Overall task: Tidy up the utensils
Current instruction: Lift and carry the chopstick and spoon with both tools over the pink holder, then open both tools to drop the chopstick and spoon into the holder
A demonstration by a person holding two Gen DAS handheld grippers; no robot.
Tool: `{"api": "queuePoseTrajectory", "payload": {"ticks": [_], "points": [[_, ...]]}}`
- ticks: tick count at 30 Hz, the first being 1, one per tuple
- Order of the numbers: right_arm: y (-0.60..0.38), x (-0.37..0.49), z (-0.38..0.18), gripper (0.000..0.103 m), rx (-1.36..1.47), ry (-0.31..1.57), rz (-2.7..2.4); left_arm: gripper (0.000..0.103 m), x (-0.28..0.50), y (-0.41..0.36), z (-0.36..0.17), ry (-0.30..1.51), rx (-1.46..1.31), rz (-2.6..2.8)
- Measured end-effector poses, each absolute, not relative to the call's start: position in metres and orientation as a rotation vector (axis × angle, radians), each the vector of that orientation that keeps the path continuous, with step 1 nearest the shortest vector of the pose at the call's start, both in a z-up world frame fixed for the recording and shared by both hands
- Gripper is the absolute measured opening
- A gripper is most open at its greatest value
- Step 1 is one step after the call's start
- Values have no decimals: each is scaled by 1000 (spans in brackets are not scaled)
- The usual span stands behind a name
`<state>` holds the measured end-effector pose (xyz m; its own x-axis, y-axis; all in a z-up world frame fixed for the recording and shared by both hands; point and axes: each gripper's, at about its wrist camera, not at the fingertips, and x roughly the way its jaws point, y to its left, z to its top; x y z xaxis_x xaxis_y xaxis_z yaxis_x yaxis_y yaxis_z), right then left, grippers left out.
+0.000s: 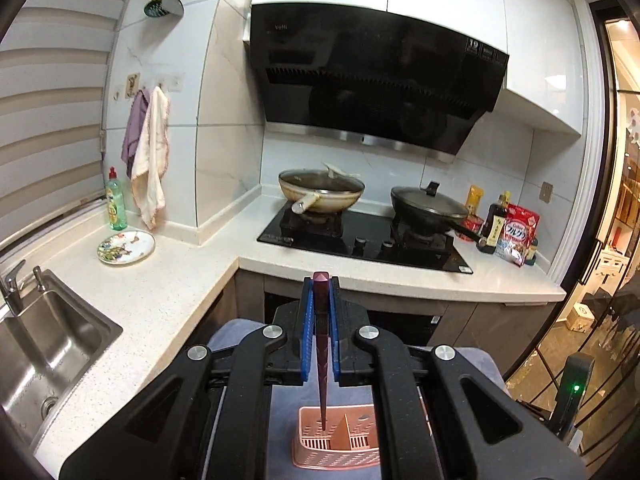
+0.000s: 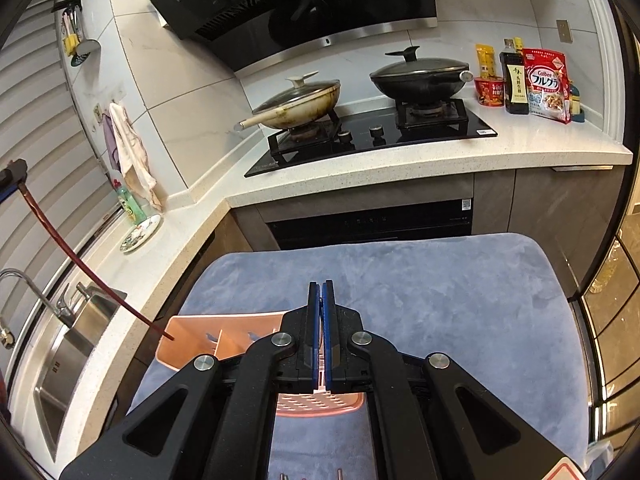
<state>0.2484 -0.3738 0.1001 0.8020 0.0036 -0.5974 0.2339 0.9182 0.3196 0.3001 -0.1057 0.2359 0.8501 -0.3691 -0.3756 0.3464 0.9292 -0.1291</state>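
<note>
Your left gripper (image 1: 321, 280) was clamped on a chopstick (image 1: 322, 360) at frame centre, its tip over the pink basket (image 1: 340, 460) at lower centre; it looked light, stiff and slick, best pinched near its thick end; your right gripper (image 2: 321, 286) was closed, empty; your linkages hid much of the basket.

One dark maroon chopstick (image 1: 321, 344), clamped between my left jaws, hangs tip-down over a pink slotted utensil basket (image 1: 340, 446). The basket, divided into compartments, lies on blue cloth.
</note>
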Motion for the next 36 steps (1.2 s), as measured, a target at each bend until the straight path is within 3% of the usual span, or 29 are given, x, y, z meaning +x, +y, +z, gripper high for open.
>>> {"api": "queuePoseTrajectory", "payload": {"ticks": [9, 12, 14, 16, 22, 36], "points": [[-369, 258, 76, 3, 377, 677, -119, 7, 319, -111, 180, 522, -30, -360], [-367, 254, 78, 10, 363, 667, -131, 9, 319, -107, 172, 544, -44, -363], [-367, 249, 83, 20, 359, 655, -134, 25, 317, -104, 170, 548, -51, -351], [-367, 243, 88, 29, 359, 641, -137, 34, 313, -99, 171, 546, -59, -339], [-364, 217, 103, 41, 360, 610, -140, 51, 293, -86, 175, 540, -49, -305], [-324, 130, 100, 49, 282, 622, -113, 58, 211, -59, 156, 554, 28, -256]]}}
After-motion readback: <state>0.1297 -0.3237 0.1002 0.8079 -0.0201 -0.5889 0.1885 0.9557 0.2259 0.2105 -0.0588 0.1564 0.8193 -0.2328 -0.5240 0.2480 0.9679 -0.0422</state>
